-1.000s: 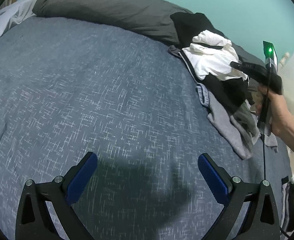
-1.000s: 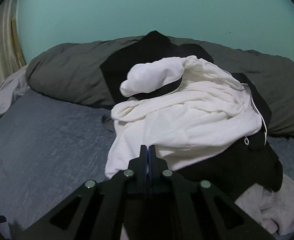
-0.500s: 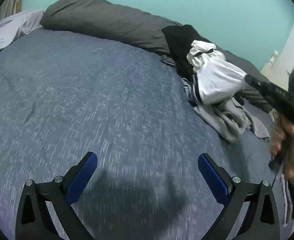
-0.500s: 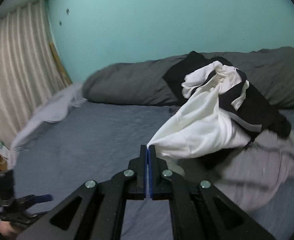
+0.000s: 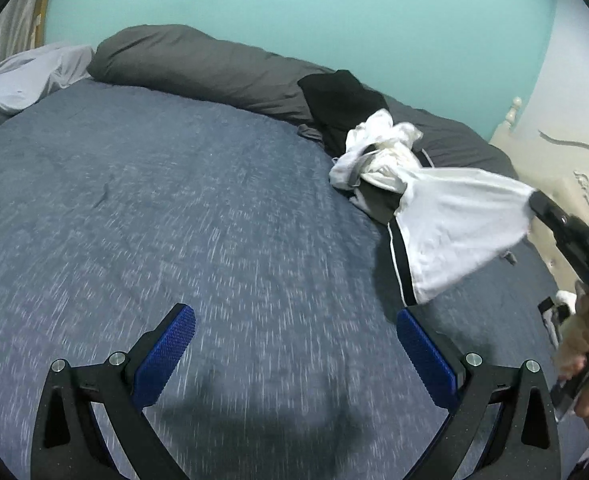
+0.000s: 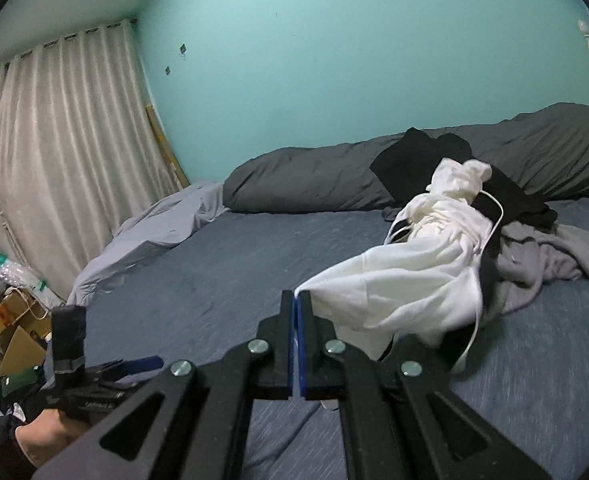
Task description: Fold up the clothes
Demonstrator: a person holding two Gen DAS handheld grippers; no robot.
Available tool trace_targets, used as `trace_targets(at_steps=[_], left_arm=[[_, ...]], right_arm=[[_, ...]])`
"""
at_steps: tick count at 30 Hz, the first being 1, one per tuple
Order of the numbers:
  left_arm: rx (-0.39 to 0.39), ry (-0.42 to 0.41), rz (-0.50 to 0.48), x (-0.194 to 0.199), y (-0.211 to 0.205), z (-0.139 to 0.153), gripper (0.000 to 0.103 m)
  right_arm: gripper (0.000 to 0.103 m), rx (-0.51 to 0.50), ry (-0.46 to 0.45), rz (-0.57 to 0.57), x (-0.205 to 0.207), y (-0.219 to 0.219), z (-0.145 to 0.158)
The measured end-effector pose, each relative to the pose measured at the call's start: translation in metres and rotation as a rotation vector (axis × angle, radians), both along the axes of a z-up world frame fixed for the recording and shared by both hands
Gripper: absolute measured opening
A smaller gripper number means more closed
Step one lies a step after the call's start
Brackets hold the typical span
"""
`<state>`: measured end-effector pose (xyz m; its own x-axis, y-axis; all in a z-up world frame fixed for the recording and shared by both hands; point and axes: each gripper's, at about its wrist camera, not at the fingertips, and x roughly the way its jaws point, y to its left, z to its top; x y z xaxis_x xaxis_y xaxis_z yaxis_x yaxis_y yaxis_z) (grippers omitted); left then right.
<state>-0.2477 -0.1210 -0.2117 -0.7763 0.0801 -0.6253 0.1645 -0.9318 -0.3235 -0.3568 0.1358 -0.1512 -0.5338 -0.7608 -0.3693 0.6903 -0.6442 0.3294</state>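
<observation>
Right gripper (image 6: 296, 300) is clamped on a corner of the white garment (image 6: 406, 280), stretched off the clothes pile (image 6: 514, 240) on the bed (image 5: 174, 220). Left gripper (image 5: 294, 344) hangs wide apart, holding nothing. Risk: the thin corner pinch slips, or the drawstring snags and drags the pile along.

Clothes pile (image 5: 358, 148) on bed (image 5: 174, 220), before duvet (image 5: 198, 68)
</observation>
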Motion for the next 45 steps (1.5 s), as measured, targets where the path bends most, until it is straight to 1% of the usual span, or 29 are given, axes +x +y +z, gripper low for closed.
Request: trace_targets(at_steps=[4,7,9,11,14,16,17,20,23,24,26,27,28,31,32,33,34,36,39,40,42,44,45], left_arm=[[0.021,0.016,0.002,0.038,0.004,0.010,0.103],[0.033,0.020,0.006,0.065,0.005,0.017,0.103],[0.039,0.023,0.002,0.082,0.007,0.022,0.103],[0.040,0.034,0.001,0.098,0.009,0.028,0.103],[0.033,0.047,-0.005,0.116,0.012,0.031,0.103],[0.041,0.044,-0.007,0.124,0.013,0.028,0.103],[0.046,0.041,-0.010,0.126,0.013,0.026,0.103],[0.057,0.036,-0.021,0.128,0.016,0.016,0.103],[0.056,0.026,-0.035,0.124,0.019,0.002,0.103],[0.052,0.021,-0.040,0.123,0.021,-0.003,0.103],[0.035,0.005,-0.051,0.121,0.024,-0.014,0.103],[0.030,-0.005,-0.055,0.119,0.026,-0.019,0.103],[0.030,-0.016,-0.057,0.117,0.027,-0.024,0.103],[0.026,-0.038,-0.067,0.112,0.031,-0.034,0.103],[0.020,-0.041,-0.071,0.110,0.033,-0.036,0.103],[0.014,-0.044,-0.074,0.108,0.035,-0.038,0.103],[0.013,-0.047,-0.079,0.106,0.037,-0.039,0.103],[0.016,-0.059,-0.089,0.101,0.041,-0.042,0.103],[0.008,-0.070,-0.095,0.094,0.047,-0.044,0.103],[0.007,-0.075,-0.101,0.091,0.049,-0.044,0.103],[0.004,-0.088,-0.124,0.085,0.056,-0.046,0.103],[0.000,-0.098,-0.153,0.080,0.064,-0.048,0.103],[-0.007,-0.105,-0.170,0.078,0.069,-0.049,0.103]], right_arm=[[0.001,0.013,0.010,0.005,0.049,0.005,0.012],[0.001,-0.007,0.010,0.019,0.088,0.010,0.024],[0.001,-0.002,0.009,0.033,0.111,0.009,0.030],[0.001,-0.010,-0.015,0.050,0.127,0.007,0.031],[0.001,0.001,-0.062,0.086,0.141,0.003,0.023],[0.001,0.019,-0.099,0.085,0.142,0.000,0.012],[0.001,0.021,-0.132,0.087,0.139,-0.001,0.003],[0.004,0.017,-0.210,0.067,0.132,-0.002,-0.024],[0.004,0.009,-0.292,0.032,0.125,0.006,-0.046],[0.009,0.007,-0.315,0.020,0.123,0.010,-0.052],[0.020,-0.015,-0.324,-0.001,0.120,0.020,-0.061],[0.038,-0.027,-0.316,-0.016,0.118,0.026,-0.063],[0.048,-0.039,-0.310,-0.033,0.116,0.032,-0.067],[0.050,-0.066,-0.331,-0.100,0.104,0.052,-0.084],[0.050,-0.087,-0.359,-0.118,0.099,0.060,-0.090],[0.054,-0.107,-0.390,-0.145,0.094,0.068,-0.099],[0.061,-0.117,-0.418,-0.175,0.091,0.076,-0.108],[0.062,-0.121,-0.491,-0.248,0.083,0.090,-0.126],[0.062,-0.098,-0.597,-0.292,0.072,0.099,-0.149],[0.062,-0.096,-0.620,-0.295,0.070,0.099,-0.153],[0.062,-0.077,-0.629,-0.286,0.065,0.098,-0.156],[0.062,-0.047,-0.611,-0.275,0.063,0.095,-0.154],[0.062,-0.050,-0.607,-0.262,0.062,0.094,-0.155]])
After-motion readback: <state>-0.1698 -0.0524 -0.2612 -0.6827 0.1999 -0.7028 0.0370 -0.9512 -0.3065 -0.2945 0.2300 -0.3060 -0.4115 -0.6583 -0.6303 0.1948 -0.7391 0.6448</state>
